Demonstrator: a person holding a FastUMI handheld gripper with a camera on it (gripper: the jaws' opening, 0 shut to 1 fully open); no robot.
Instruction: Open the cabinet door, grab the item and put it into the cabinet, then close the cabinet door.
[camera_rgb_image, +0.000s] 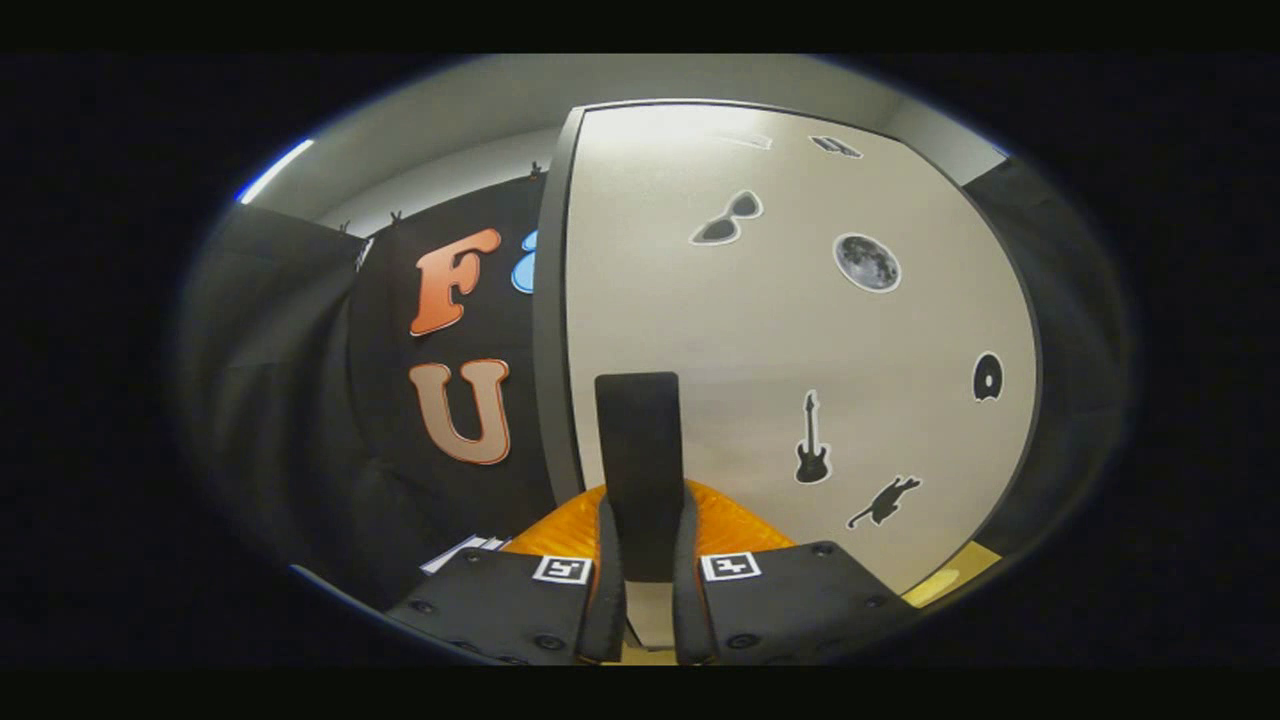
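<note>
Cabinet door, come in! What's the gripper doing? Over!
Gripper shut on black handle. Cabinet door with stickers right ahead. Orange thing just beyond fingers. Nothing blocking.

Jaws of gripper (640, 560) clamped on dark handle (638, 450); stickered cabinet door (790, 330) ahead

From my feed: black cloth wall (300, 400) behind, pale ceiling (480, 120) with one strip light (275, 170) glowing.
</note>
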